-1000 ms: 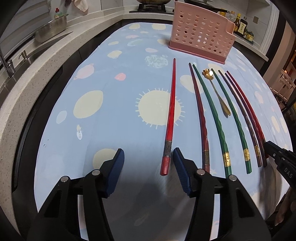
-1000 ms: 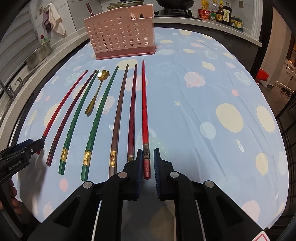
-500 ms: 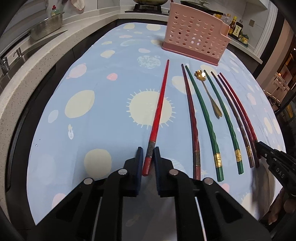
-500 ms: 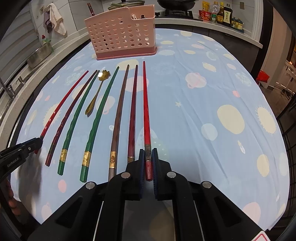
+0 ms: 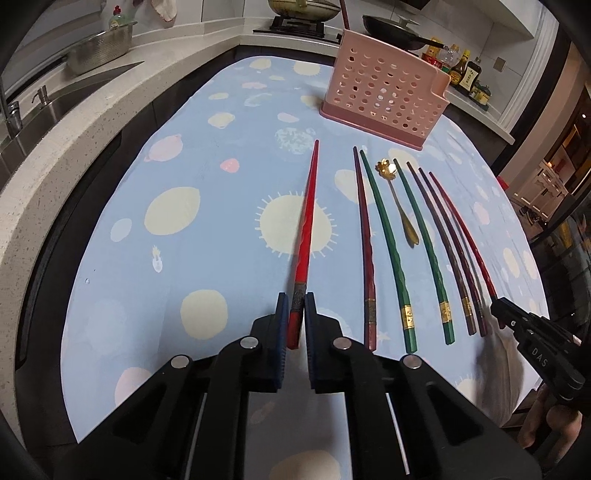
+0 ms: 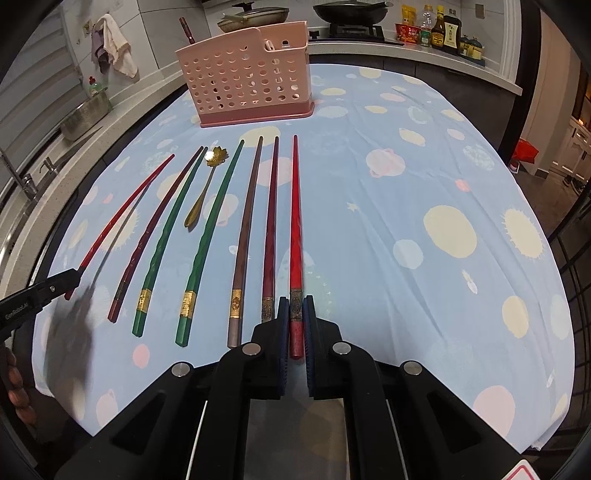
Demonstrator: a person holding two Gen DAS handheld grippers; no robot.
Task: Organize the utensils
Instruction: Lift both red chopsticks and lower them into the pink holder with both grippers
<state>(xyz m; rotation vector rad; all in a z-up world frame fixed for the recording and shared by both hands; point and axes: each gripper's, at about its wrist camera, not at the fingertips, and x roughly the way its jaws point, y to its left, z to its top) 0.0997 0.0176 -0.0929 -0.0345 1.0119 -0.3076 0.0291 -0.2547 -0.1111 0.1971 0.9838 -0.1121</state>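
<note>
Several chopsticks and a gold spoon [image 5: 400, 206] lie in a row on the blue tablecloth [image 5: 207, 258]. My left gripper [image 5: 294, 306] is shut on the handle end of a bright red chopstick [image 5: 306, 221], raised a little off the cloth at the row's left end. My right gripper [image 6: 294, 310] is shut on the other bright red chopstick [image 6: 295, 221] at the row's right end. Between them lie dark red [image 6: 140, 251], green [image 6: 207, 236], brown [image 6: 245, 236] and maroon [image 6: 271, 221] chopsticks. The pink perforated holder [image 6: 247, 88] stands beyond the tips.
A stone counter with a sink [image 5: 55, 107] and a metal colander [image 5: 99, 51] runs along the left. A stove with pans [image 6: 351, 11] and sauce bottles [image 6: 439, 31] stand behind the holder. The table's front edge is just below both grippers.
My left gripper was open beside the red chopstick, then shut on its handle and has lifted it slightly. My right gripper has closed tighter on its red chopstick.
</note>
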